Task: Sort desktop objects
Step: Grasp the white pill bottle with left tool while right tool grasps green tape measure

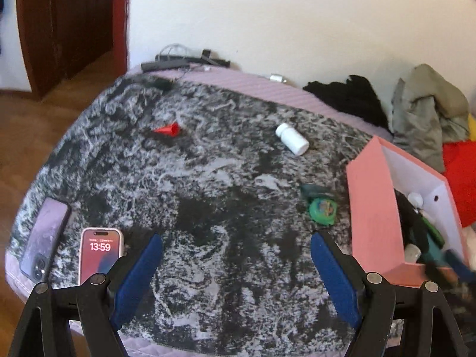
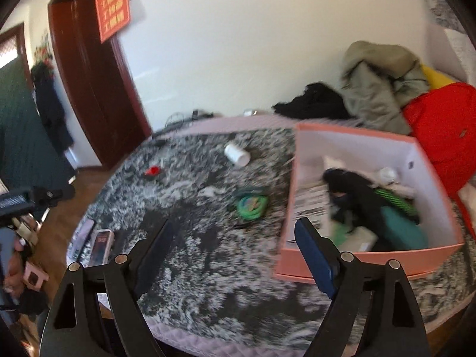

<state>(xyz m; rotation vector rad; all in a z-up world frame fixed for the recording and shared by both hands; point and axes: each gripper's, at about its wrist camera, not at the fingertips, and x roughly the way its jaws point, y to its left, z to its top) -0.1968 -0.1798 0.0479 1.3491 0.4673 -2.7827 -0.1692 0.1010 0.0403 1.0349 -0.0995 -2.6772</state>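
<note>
Both tools checked. My left gripper (image 1: 236, 242) has its jaws spread wide with nothing between them, only the mottled grey-black blanket (image 1: 208, 208). My right gripper (image 2: 235, 235) is likewise spread and empty; its near jaw stands in front of the wall of the pink box (image 2: 357, 263), not touching it as far as I can tell.

Items outstanding, placed from the left jaws:
- Green disc toy (image 1: 322, 209): just ahead of the right-hand jaw, near the box wall. It looks like light, hard plastic lying flat. I judge a pinch across the rim is best; the low profile on soft pile may let it tip.
- White bottle (image 1: 292, 138): well ahead, right of centre, on its side. Likely light, rigid and smooth, so liable to roll. I would grip across the middle of the body, not the cap.
- Red cone (image 1: 169, 129): well ahead, left of centre, small and tipped over. I would take it at the wide end.
- Two phones, one lit (image 1: 100, 255) and one dark (image 1: 44, 238): beside and beyond the left-hand jaw. They are heavier, slick and breakable; I would hold one across its long edges.

The box already holds several items, blurred in both views.
</note>
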